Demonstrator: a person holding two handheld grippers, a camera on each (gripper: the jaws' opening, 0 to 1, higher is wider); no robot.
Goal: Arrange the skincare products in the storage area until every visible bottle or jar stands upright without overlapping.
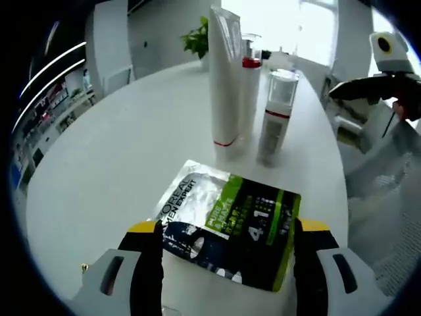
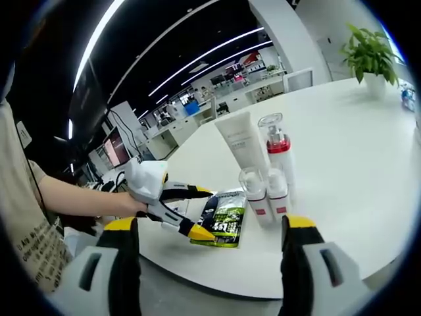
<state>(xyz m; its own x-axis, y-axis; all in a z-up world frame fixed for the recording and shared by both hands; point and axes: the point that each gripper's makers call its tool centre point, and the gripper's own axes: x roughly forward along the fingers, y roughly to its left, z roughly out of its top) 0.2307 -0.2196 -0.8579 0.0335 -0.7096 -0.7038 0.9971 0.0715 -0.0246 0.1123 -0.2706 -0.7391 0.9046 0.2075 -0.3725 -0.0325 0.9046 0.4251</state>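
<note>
Nearest me, my left gripper has its jaws spread to either side of a flat sachet lying on the white table; whether they pinch it I cannot tell. Its print reads "L'OREAL MEN EXPERT" and "4 in 1". I judge this sachet the one item not yet upright. My right gripper hangs wide and empty off the table's near edge. Farther on, the white tube, the red-collared bottle and the clear-capped bottle already stand upright, close together. Their labels are unreadable.
</note>
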